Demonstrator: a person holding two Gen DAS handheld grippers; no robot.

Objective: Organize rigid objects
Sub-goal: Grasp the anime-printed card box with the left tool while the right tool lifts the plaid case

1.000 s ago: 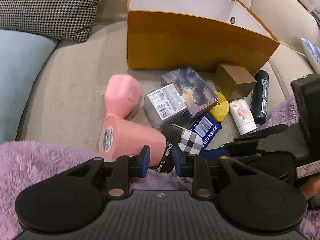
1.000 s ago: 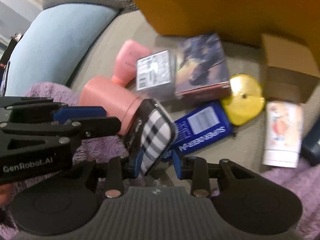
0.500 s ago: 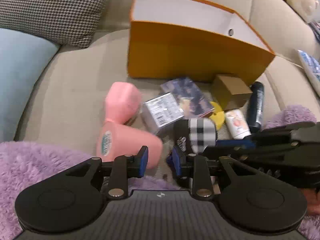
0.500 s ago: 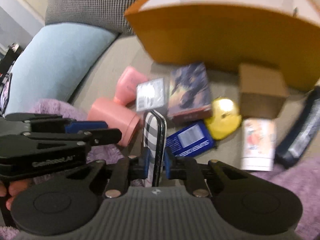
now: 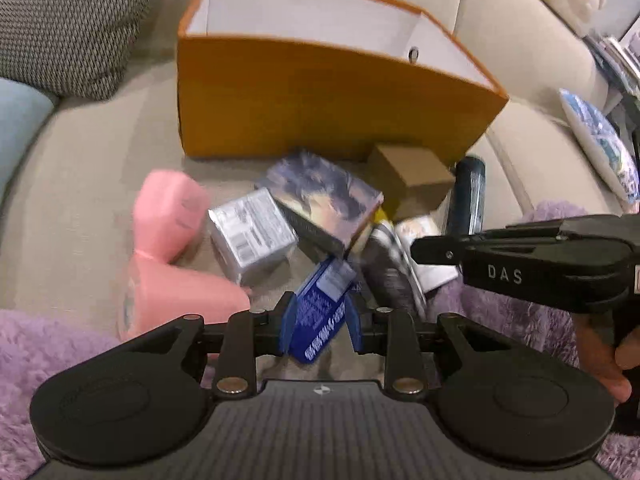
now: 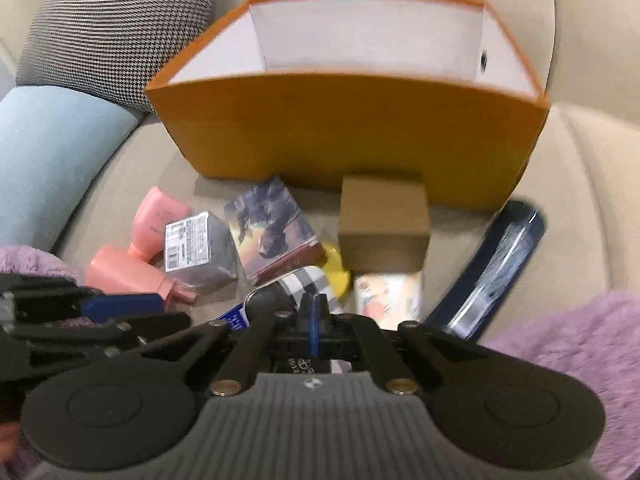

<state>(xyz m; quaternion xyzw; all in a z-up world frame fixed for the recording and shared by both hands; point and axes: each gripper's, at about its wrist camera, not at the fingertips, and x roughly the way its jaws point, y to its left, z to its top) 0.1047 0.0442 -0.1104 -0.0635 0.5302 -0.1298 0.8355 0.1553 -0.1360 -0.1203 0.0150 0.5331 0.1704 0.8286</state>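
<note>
An open orange box [image 5: 320, 108] [image 6: 352, 132] stands on the beige sofa behind a heap of small items. In the left wrist view my left gripper [image 5: 320, 320] is open, with a blue carton [image 5: 324, 300] showing between its fingers; I see no pad pressing on it. My right gripper [image 6: 314, 312] is shut, its pads together. A black case with a plaid face [image 6: 304, 284] [image 5: 392, 276] lies tilted right under its tips; whether an edge is pinched is hidden. From the right, the right gripper's fingers [image 5: 424, 246] reach that case.
Heaped together are a pink bottle [image 5: 168, 216], a grey barcode box [image 5: 252, 236], a picture box [image 6: 272, 224], a brown carton [image 6: 384, 216], a yellow disc [image 6: 336, 276], a white tube [image 6: 384, 300] and a dark bottle [image 6: 500, 268]. A purple fluffy throw [image 6: 580, 340] covers the front; cushions [image 5: 72, 20] lie left.
The right jaws went from straddling the plaid case to fully together, and that gripper rose and tipped up toward the orange box. The left gripper shifted right over the blue carton.
</note>
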